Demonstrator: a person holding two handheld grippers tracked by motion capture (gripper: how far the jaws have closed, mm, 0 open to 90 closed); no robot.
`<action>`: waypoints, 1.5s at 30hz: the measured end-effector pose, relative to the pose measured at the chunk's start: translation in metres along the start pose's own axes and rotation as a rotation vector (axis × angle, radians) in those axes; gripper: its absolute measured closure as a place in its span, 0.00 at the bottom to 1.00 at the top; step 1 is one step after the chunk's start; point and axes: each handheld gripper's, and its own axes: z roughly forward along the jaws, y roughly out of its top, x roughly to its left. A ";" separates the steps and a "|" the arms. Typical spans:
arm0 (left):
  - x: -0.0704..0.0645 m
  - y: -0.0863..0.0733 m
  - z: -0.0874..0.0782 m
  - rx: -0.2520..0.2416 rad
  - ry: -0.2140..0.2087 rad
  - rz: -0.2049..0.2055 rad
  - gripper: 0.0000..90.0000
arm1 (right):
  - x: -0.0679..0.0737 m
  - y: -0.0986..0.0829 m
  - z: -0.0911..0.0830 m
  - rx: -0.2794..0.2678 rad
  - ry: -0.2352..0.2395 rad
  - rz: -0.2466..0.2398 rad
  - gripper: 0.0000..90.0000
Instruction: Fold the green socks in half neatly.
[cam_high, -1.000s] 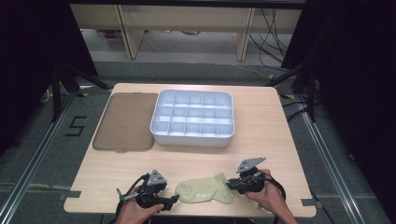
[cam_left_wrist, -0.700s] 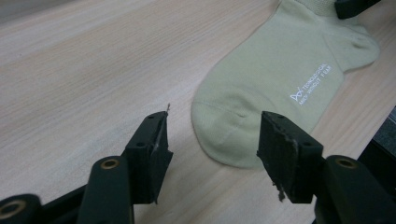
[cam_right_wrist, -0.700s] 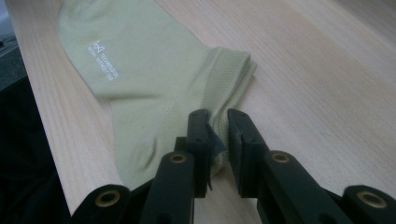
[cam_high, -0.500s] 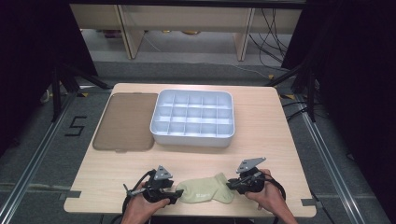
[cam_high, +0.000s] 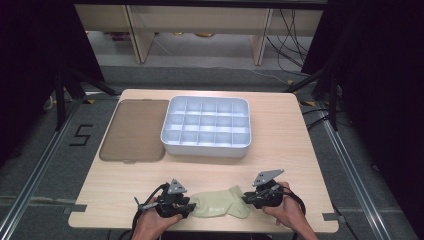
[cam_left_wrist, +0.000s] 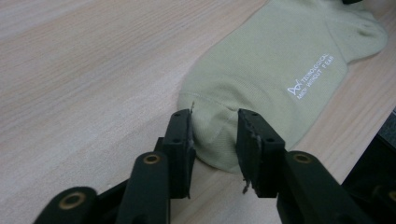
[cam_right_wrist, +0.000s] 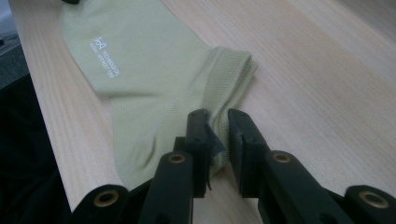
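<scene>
A pale green sock (cam_high: 221, 204) lies flat near the front edge of the desk (cam_high: 280, 150), between the two hands and well apart from the white compartment tray (cam_high: 206, 126) and the brown mat (cam_high: 134, 131) farther back. The left hand-held gripper (cam_left_wrist: 214, 135) has its jaws parted around the rounded toe end, one on each side of the fabric, which bulges slightly between them without yet being squeezed flat. The right hand-held gripper (cam_right_wrist: 217, 135) is nearly closed, pinching the fabric near the ribbed cuff. The step in hand looks like taking hold of both ends of the sock. Next, the left jaws probably need to clamp on the toe so both ends can be lifted or folded together.
</scene>
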 end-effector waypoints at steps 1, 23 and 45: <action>0.000 0.000 0.000 0.001 -0.003 -0.001 0.78 | 0.000 0.000 0.000 0.001 0.003 0.004 0.88; 0.004 0.005 -0.008 -0.011 -0.046 0.023 0.93 | 0.008 0.008 -0.014 -0.087 -0.012 -0.036 0.82; 0.010 0.024 -0.029 0.013 -0.078 0.074 0.93 | 0.059 0.036 0.031 -0.056 0.106 -0.208 0.99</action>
